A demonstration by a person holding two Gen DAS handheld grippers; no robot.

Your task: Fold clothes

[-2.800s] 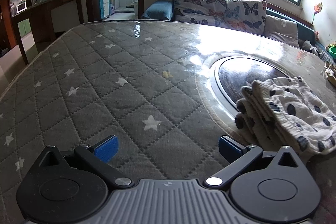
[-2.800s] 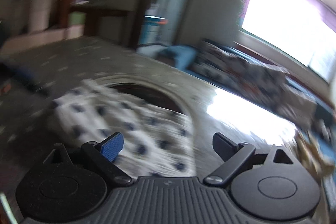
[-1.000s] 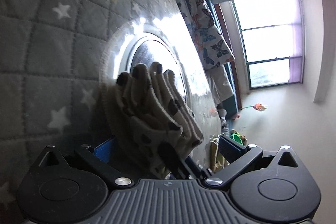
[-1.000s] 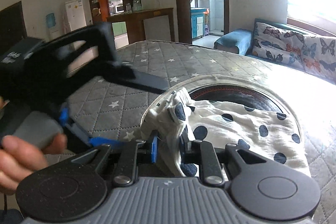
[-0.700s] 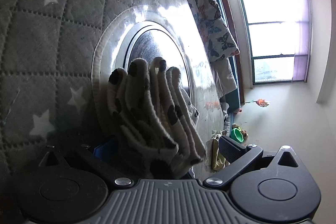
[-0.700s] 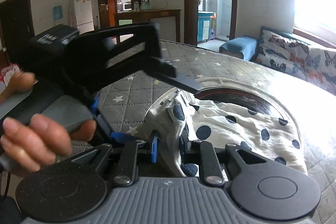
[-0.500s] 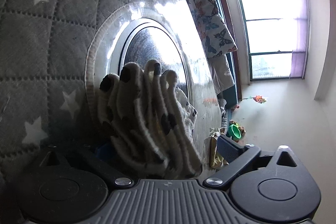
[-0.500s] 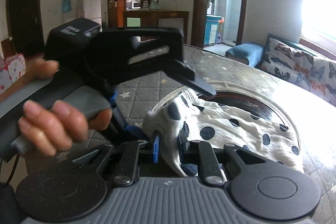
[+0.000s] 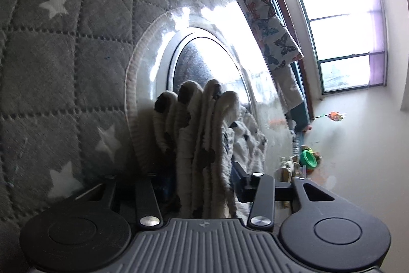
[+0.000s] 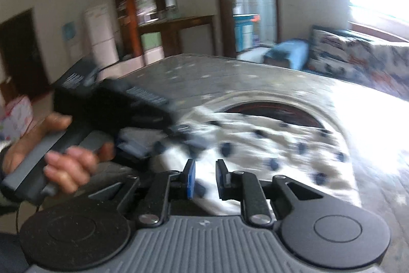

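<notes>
A: Cloth first, left wrist view: the folded polka-dot garment (image 9: pixel 202 145) stands edge-on in the left gripper (image 9: pixel 202 183), jaws closing on its stacked layers. It lies on the quilted table cover (image 9: pixel 51 68), over the round glass inset (image 9: pixel 204 63).

B: And the right wrist view?

A: Blurred. The right gripper (image 10: pixel 203 179) has its pads narrow and opening, with the garment (image 10: pixel 268 145) just beyond them and nothing clearly pinched. A hand (image 10: pixel 61 152) holds the left gripper at the garment's near corner.

B: So, the step?

A: Handover of the bundle, I judge. Next calls for a firm left grip before lifting or turning it.
</notes>
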